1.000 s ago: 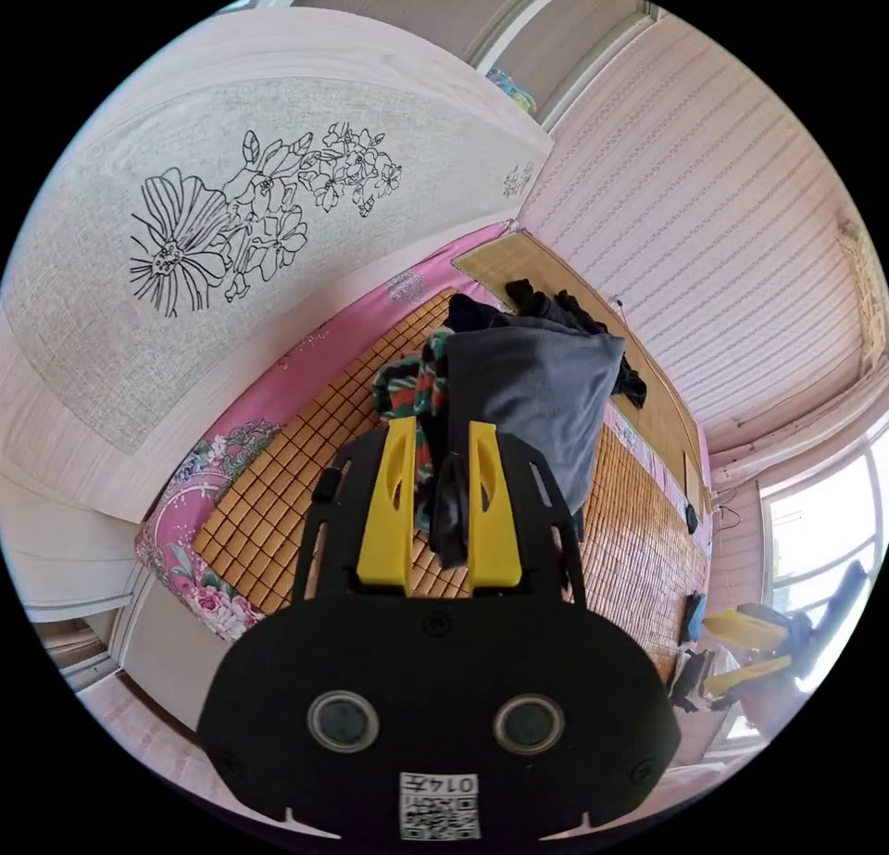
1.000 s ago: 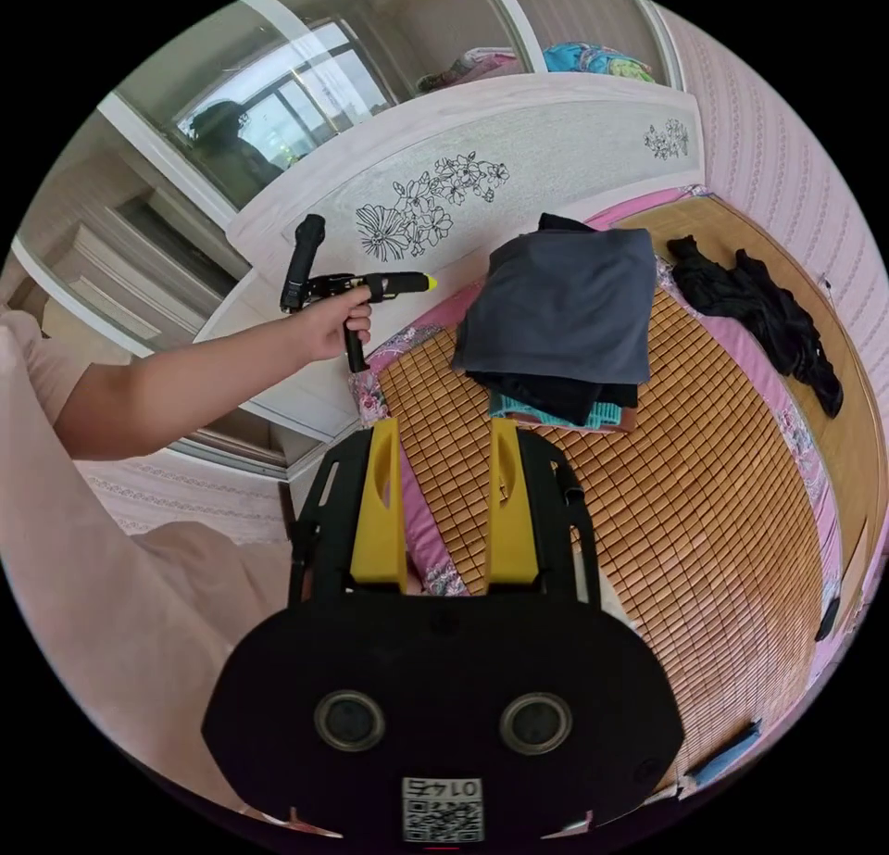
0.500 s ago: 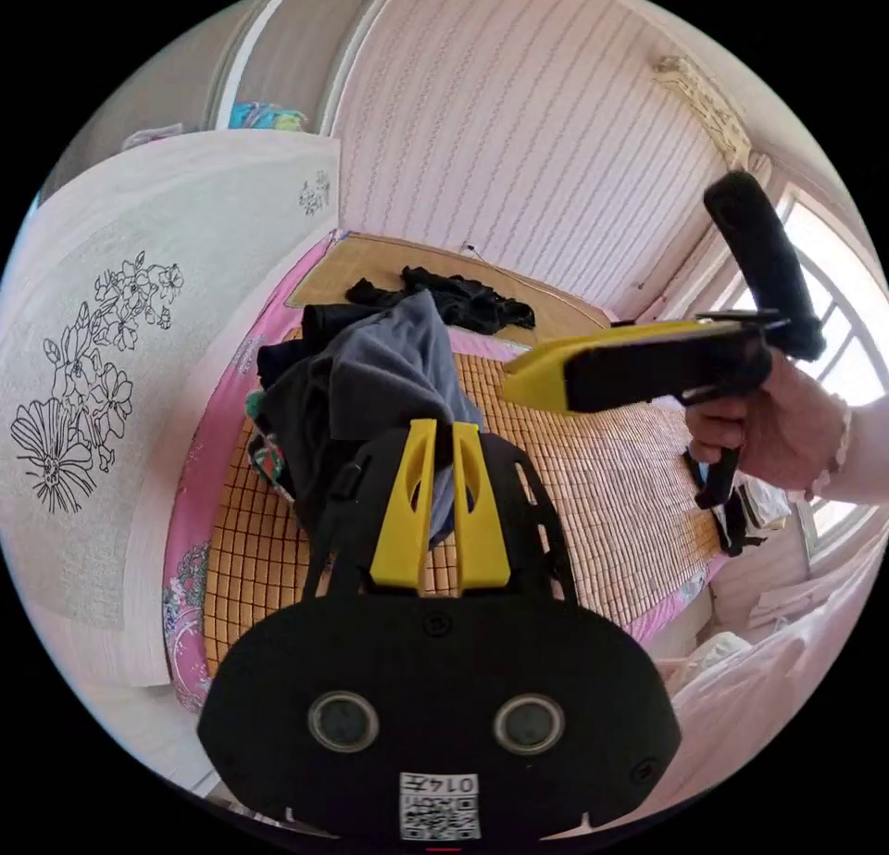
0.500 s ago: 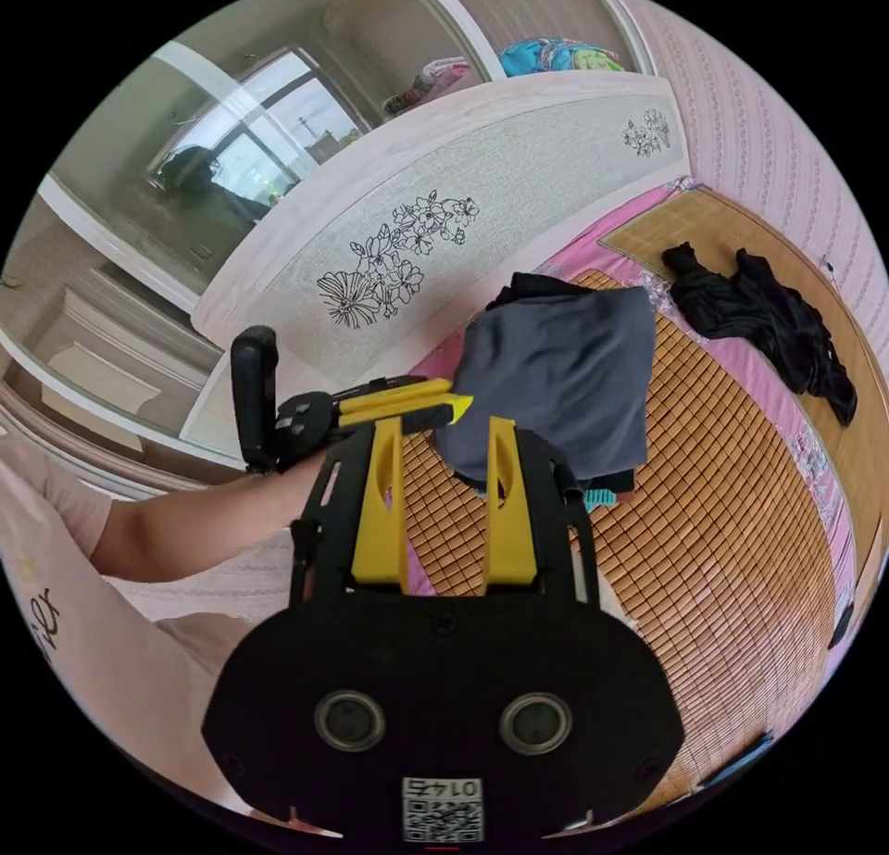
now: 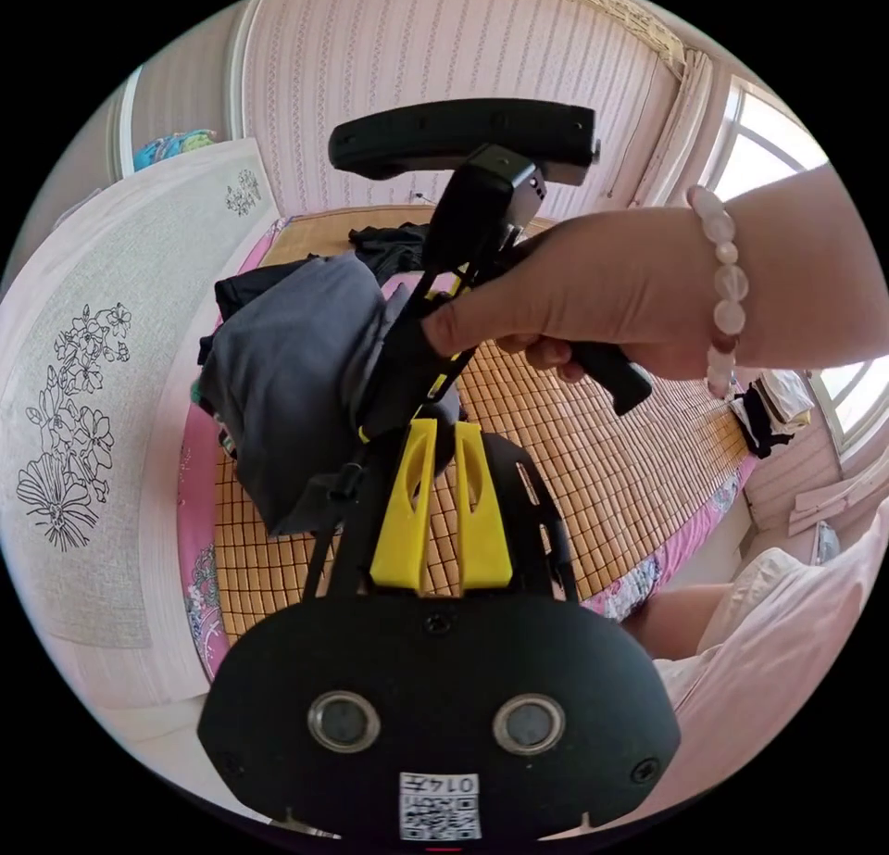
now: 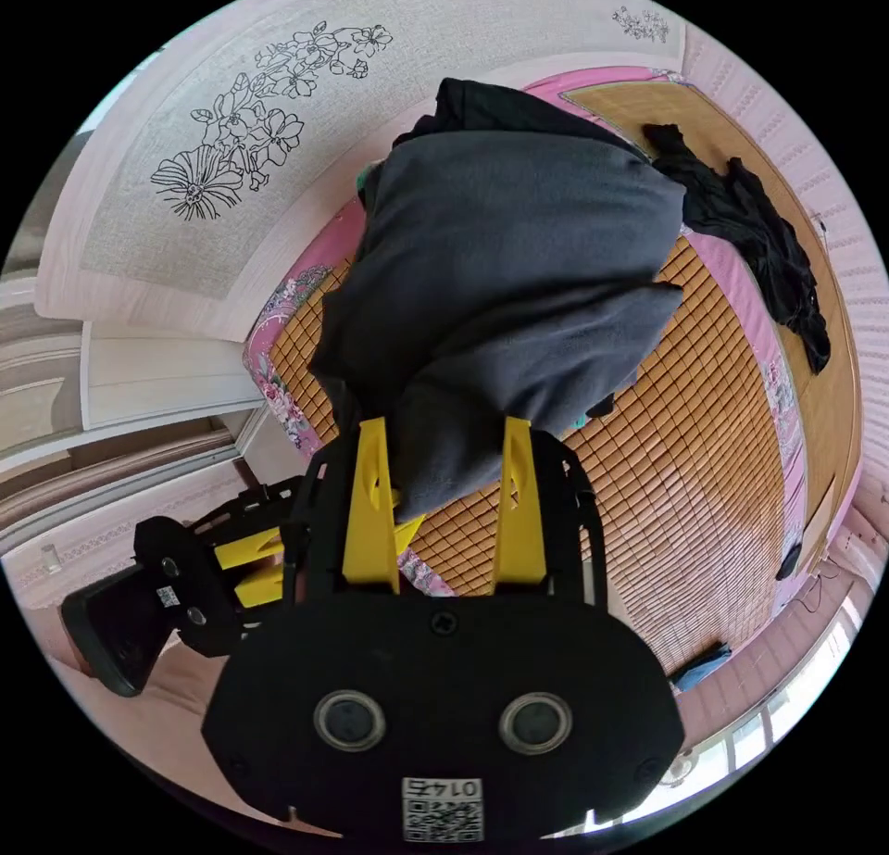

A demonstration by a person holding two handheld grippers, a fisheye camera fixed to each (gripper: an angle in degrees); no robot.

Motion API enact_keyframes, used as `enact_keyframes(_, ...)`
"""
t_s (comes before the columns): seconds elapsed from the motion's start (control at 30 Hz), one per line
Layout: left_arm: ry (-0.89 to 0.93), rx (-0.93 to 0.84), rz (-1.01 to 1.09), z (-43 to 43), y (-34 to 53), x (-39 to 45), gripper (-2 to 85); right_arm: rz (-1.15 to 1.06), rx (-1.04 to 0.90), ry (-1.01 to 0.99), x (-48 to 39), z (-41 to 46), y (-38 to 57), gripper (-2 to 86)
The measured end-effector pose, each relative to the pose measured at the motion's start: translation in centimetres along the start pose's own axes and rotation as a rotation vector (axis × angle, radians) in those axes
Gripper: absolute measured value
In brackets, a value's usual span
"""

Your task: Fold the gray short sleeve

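While my left gripper point(image 5: 440, 429) stays nearly closed (pinching gray cloth, I think), the gray short sleeve point(image 6: 519, 271) hangs at twelve o'clock from my right gripper point(image 6: 444, 438). Right jaws gape around its lower fold above the bamboo mat point(image 6: 722, 484).

Gray short sleeve point(image 6: 519, 271), plain dark gray fabric, bunched and loosely folded, resting on top of a pile of darker clothes near the headboard edge of the bed; lower edge hanging forward, creased; same garment point(image 5: 296, 383) draped in soft folds
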State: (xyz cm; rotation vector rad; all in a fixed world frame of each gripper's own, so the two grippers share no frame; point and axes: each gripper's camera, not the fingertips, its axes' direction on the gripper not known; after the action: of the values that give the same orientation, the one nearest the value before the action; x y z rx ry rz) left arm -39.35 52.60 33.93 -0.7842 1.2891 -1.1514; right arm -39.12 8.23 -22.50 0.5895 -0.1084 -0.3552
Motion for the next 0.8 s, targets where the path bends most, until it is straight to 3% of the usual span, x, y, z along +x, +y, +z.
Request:
enact_keyframes(0.2, -0.005, -0.019, 0.059, 1.0, 0.4, 1.3, 2.4, 0.022, -0.035, -0.12, 0.8, 1.2, 0.0, 4.6)
enact_keyframes(0.37, -0.011, 0.014, 0.039, -1.0, 1.7, -0.6, 1.1, 0.141, 0.081, -0.262, 3.7, 0.2, 3.3, 3.1)
enact_keyframes(0.5, -0.103, 0.067, -0.133, -2.3, 2.1, -7.6, 0.7, 0.233, 0.21, -0.345, 5.1, -1.0, 8.0, 2.5)
enact_keyframes(0.63, 0.034, 0.061, -0.41, 0.2, -0.2, -19.0, 1.8, 0.266, 0.257, -0.374, 4.5, -0.4, 11.6, 2.3)
enact_keyframes(0.73, -0.043, 0.104, -0.42, 1.4, -3.8, -21.9, 7.4, 0.282, 0.255, -0.349, 3.7, 1.0, 12.7, 2.2)
enact_keyframes(0.8, -0.002, 0.076, -0.454, 3.1, -5.9, -22.8, 9.9, 0.303, 0.274, -0.365, 3.4, 1.9, 13.1, 2.1)
